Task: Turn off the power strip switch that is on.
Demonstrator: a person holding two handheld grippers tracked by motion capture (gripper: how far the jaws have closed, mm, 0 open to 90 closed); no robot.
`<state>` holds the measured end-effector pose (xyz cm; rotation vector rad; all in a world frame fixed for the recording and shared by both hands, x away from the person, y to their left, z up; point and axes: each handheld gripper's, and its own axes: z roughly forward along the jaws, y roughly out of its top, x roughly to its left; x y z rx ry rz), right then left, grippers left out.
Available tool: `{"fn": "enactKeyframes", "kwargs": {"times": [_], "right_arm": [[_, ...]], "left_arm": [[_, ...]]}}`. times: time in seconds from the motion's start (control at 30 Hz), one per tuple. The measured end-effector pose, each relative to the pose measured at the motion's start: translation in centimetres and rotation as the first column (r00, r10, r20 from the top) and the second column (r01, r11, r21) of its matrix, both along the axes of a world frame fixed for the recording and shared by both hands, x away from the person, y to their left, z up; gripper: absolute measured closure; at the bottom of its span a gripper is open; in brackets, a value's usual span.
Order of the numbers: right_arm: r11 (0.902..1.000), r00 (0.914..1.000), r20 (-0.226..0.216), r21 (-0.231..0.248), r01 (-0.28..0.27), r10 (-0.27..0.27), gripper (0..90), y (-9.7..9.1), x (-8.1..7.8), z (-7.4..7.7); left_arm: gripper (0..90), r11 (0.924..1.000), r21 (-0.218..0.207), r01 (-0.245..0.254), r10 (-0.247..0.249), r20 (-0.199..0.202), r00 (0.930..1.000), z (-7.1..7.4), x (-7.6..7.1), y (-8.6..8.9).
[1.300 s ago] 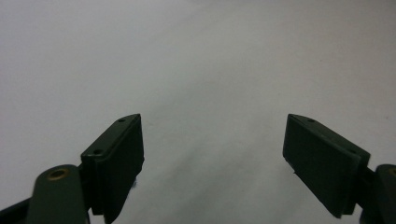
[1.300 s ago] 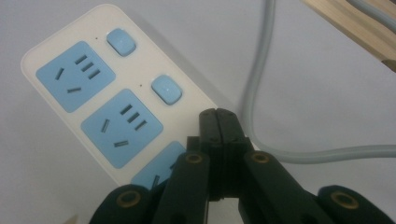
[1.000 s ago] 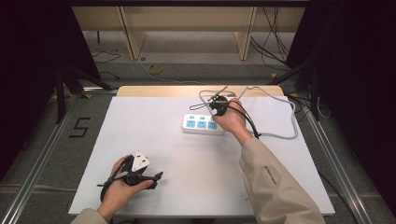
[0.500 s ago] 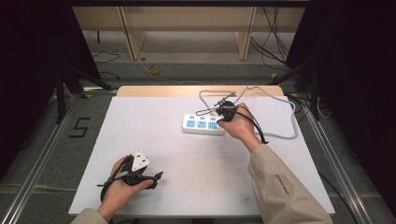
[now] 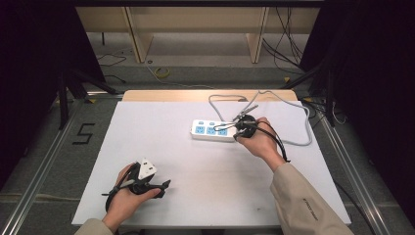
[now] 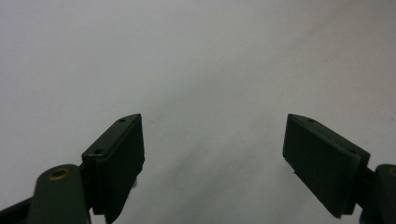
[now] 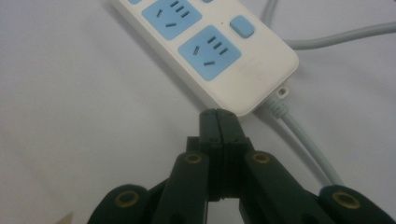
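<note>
At the table's far right, my right gripper [image 7: 218, 114] has its jaws pressed together on nothing, tips just beside the cable end of the power strip [image 7: 205, 44], prob. so the closed tip can nudge it or poke the switch [image 7: 242, 25] (just my guess). Strip's white w/ blue socket faces, lying flat on the table [image 5: 161, 132], grey cord [image 7: 299, 135] trailing off one end. My left gripper [image 6: 212, 144] rests near the front edge, jaws wide apart, holding nothing, parked well away.
</note>
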<state>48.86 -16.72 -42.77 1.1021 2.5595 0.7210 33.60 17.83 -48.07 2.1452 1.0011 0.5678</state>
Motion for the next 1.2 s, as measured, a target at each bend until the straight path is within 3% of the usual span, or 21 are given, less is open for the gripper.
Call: {"fn": "enactKeyframes", "kwargs": {"times": [0.53, 0.83, 1.2], "right_arm": [[0.9996, 0.9998, -0.013, 0.024, -0.016, 0.016, 87.2, -2.1, -3.9, -0.8], [0.9953, 0.9995, -0.023, 0.095, -0.019, 0.021, 82.4, -4.0, -6.5, -1.2], [0.9890, 0.9998, -0.019, 0.148, -0.006, 0.009, 76.9, -5.9, -9.7, -2.8]], "left_arm": [[20.6, 1.0000, 0.003, 0.000, 0.000, -0.002, 1.0000, 0.0, 0.0, 0.0], [20.5, 1.0000, 0.006, 0.000, 0.000, -0.003, 1.0000, -0.1, -0.1, 0.0], [20.6, 1.0000, 0.009, -0.004, 0.004, -0.004, 1.0000, -0.1, 0.0, 0.0]]}}
